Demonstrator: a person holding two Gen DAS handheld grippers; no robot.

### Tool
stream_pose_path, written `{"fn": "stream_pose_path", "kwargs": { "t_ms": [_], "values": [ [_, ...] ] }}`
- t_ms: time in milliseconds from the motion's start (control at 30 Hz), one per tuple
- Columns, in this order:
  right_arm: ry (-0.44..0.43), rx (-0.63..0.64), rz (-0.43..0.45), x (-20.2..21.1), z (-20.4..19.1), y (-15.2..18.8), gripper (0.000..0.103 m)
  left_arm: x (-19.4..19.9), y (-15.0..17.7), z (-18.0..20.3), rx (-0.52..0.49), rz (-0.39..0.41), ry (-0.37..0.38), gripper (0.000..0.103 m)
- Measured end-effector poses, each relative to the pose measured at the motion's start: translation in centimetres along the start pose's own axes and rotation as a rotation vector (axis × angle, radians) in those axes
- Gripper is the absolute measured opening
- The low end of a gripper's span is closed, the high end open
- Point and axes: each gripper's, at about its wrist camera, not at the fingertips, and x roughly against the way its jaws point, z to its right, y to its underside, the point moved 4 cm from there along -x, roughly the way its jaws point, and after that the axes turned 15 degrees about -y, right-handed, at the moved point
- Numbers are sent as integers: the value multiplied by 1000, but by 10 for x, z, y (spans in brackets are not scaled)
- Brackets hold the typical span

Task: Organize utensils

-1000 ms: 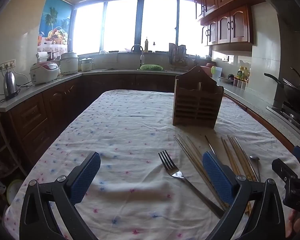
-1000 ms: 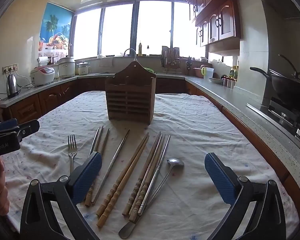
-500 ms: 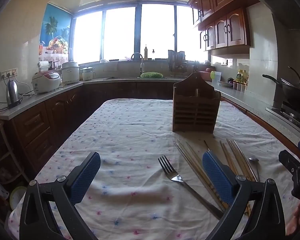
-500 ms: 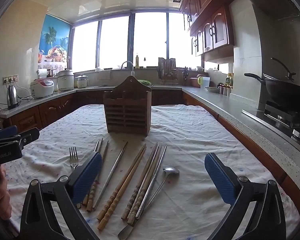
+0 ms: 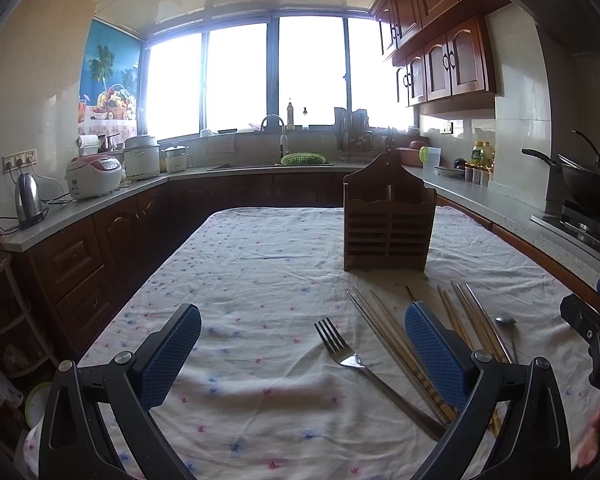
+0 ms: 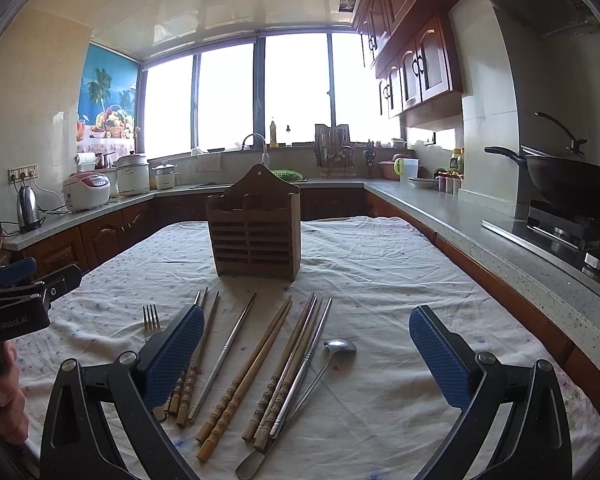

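Note:
A wooden utensil holder (image 6: 256,228) stands upright mid-table; it also shows in the left wrist view (image 5: 388,228). In front of it lie a metal fork (image 6: 151,320), several bamboo and metal chopsticks (image 6: 260,364) and a metal spoon (image 6: 332,354). The fork (image 5: 352,360) and chopsticks (image 5: 396,344) lie to the right in the left wrist view. My right gripper (image 6: 306,356) is open and empty, held above the chopsticks. My left gripper (image 5: 300,356) is open and empty, above the cloth left of the fork. The left gripper's body (image 6: 20,300) shows at the right view's left edge.
The table wears a white dotted cloth (image 5: 260,280). Counters ring the room, with a kettle (image 5: 28,200), rice cookers (image 5: 96,176), a sink tap (image 5: 276,128) and a wok on the stove (image 6: 572,184) at right. A stool (image 5: 0,280) stands left of the table.
Both grippers have tilted up and drawn back a little, so the holder and utensils sit lower in view. Both stay open; nothing on the table has moved.

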Motion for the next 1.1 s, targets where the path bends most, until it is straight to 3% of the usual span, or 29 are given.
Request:
{"fn": "stream_pose_path", "kwargs": {
  "t_ms": [1100],
  "values": [
    [-22, 3, 20, 3, -6, -4, 103, -2, 3, 1, 2, 6, 4, 102]
  ]
}}
